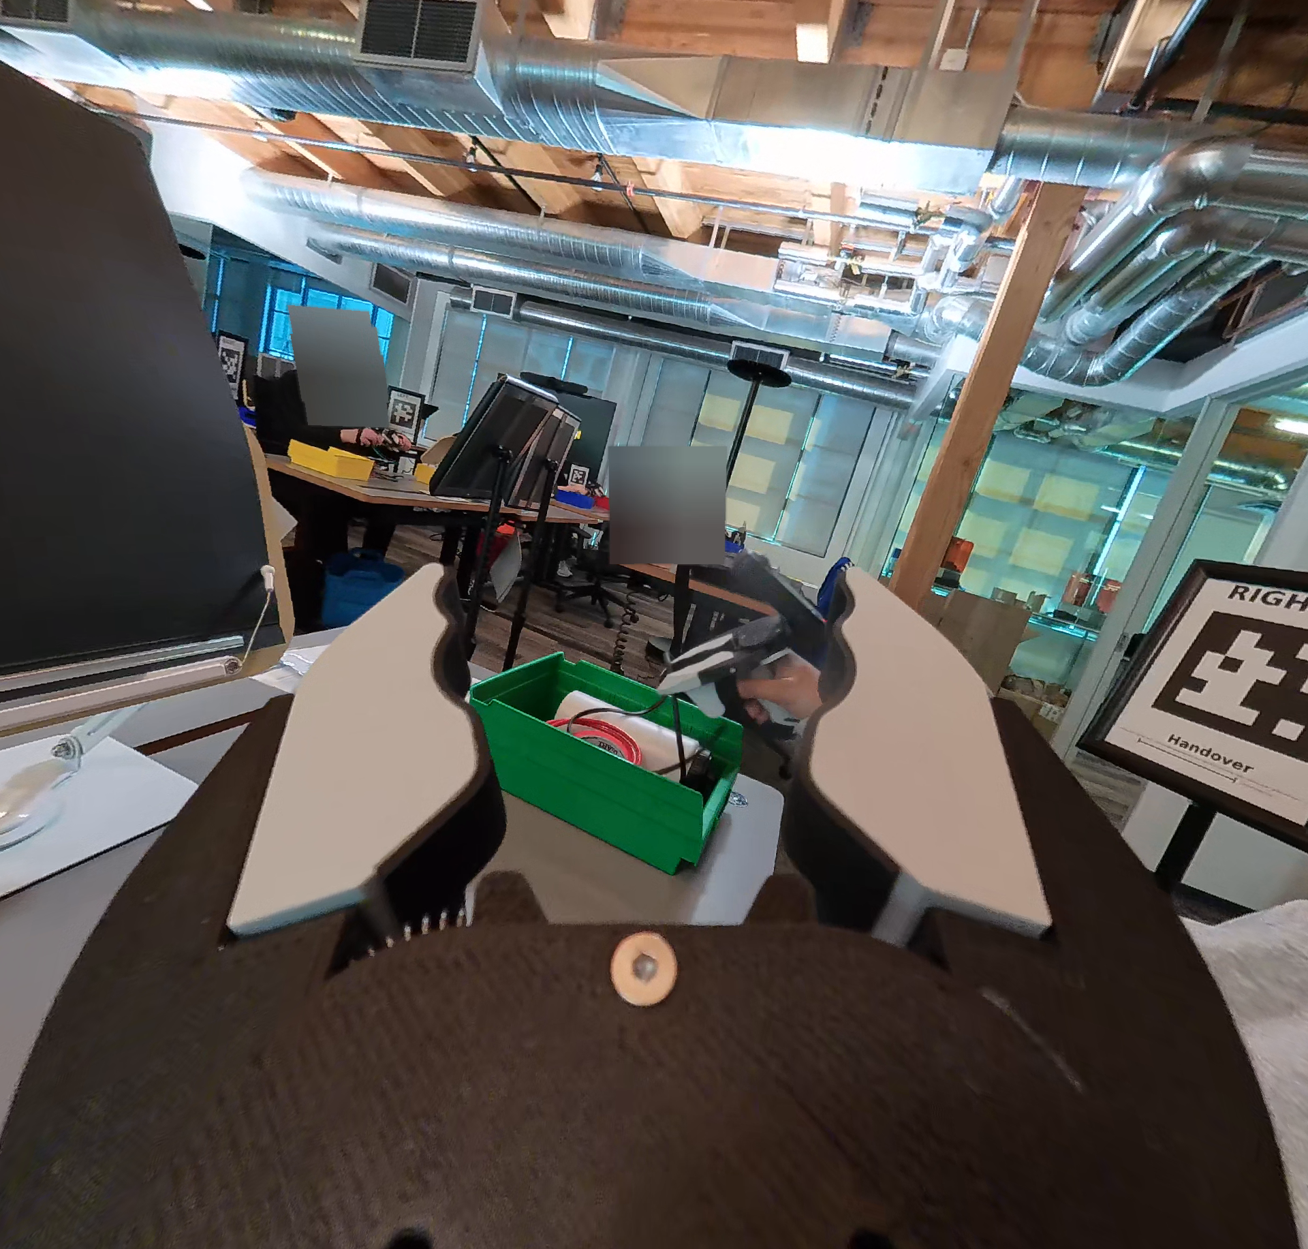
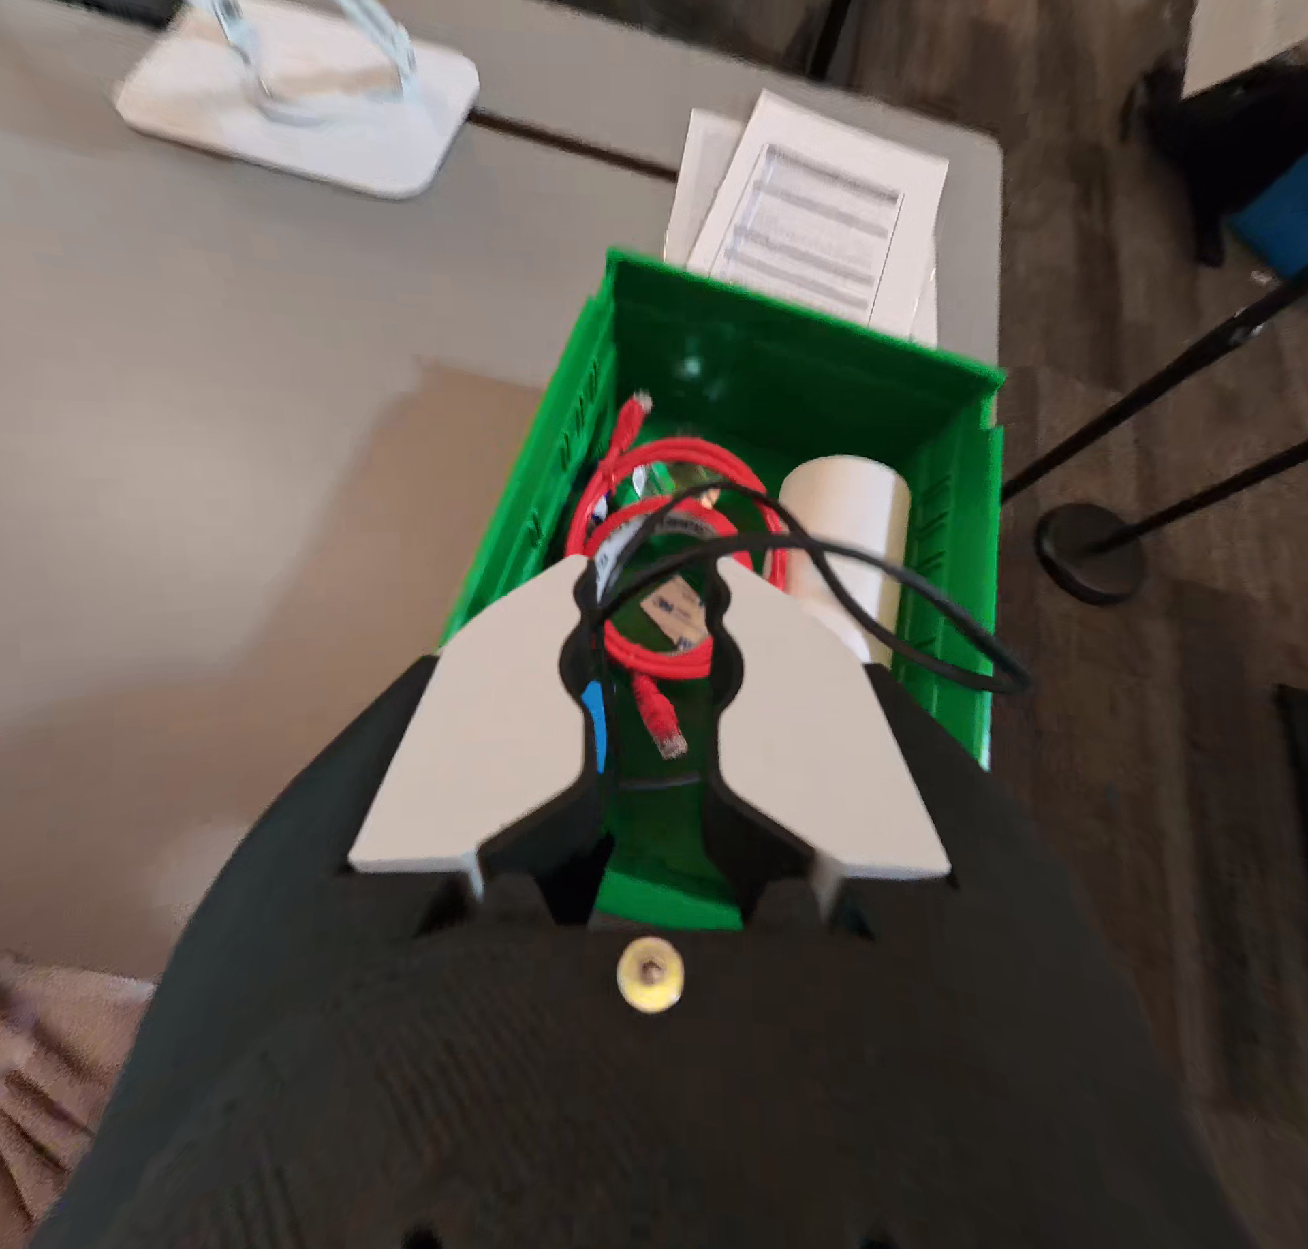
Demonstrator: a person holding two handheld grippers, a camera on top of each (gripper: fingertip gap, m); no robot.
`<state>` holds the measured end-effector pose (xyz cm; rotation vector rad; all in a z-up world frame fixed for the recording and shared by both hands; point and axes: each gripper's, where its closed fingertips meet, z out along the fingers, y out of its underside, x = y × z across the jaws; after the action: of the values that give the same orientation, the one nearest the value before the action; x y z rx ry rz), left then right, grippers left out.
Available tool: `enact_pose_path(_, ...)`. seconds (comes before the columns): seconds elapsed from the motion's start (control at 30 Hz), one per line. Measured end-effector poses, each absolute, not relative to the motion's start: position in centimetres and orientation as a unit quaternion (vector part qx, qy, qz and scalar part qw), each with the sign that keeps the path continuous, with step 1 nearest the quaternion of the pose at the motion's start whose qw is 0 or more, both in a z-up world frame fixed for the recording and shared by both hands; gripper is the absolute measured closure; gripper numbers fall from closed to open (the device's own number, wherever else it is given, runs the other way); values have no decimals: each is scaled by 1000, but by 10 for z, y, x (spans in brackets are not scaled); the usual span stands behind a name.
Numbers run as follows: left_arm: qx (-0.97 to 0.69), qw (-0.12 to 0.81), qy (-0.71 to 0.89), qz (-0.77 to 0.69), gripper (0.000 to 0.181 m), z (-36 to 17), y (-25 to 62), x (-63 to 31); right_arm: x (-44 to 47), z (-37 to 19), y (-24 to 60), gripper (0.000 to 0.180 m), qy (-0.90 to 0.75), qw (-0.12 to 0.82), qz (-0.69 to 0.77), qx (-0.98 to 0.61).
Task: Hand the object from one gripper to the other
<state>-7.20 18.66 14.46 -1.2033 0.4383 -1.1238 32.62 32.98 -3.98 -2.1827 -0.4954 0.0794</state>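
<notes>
On the grey table (image 2: 212, 401) sits the green bin (image 2: 948, 578), and both my grippers are aimed at it. My right gripper (image 2: 651, 571) looks steeply down into the bin from right above it and is much the nearer. My left gripper (image 1: 644, 620) hangs back and higher, level with the room, the bin ahead and below between its fingers.

Which object I am meant to pass across I cannot say for sure. My guess is the coiled red cable (image 2: 679, 507), since it lies straight under my right fingertips. Its coil lies flat on the bin floor, one plug end (image 2: 662, 719) pointing back toward me and the other (image 2: 633, 411) toward the far wall. A thin black wire (image 2: 885, 578) arcs over the coil and loops out past the right wall; it could snag if I lift the red cable.

Right of the coil a white roll (image 2: 842, 528) lies along the bin's length, against the right wall.

My right fingers stand partly apart, with only a narrow gap at the tips, and hold nothing yet. My left fingers are spread wide and are empty too.

Beyond the bin some paper sheets (image 2: 814, 224) lie at the table's far corner.
</notes>
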Motion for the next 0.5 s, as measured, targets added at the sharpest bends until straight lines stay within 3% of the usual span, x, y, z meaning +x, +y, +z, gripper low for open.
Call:
enact_pose_path(0.13,-529,657,184,-504,86,146,189,-78,315,3,324,150,-198,507,29,-839)
enact_pose_path(0.3,-520,659,169,-516,88,152,187,-87,304,24,314,151,-220,529,-9,-820)
enact_pose_path(0.5,-508,680,142,-509,90,166,190,-117,207,65,285,158,-306,603,120,-726)
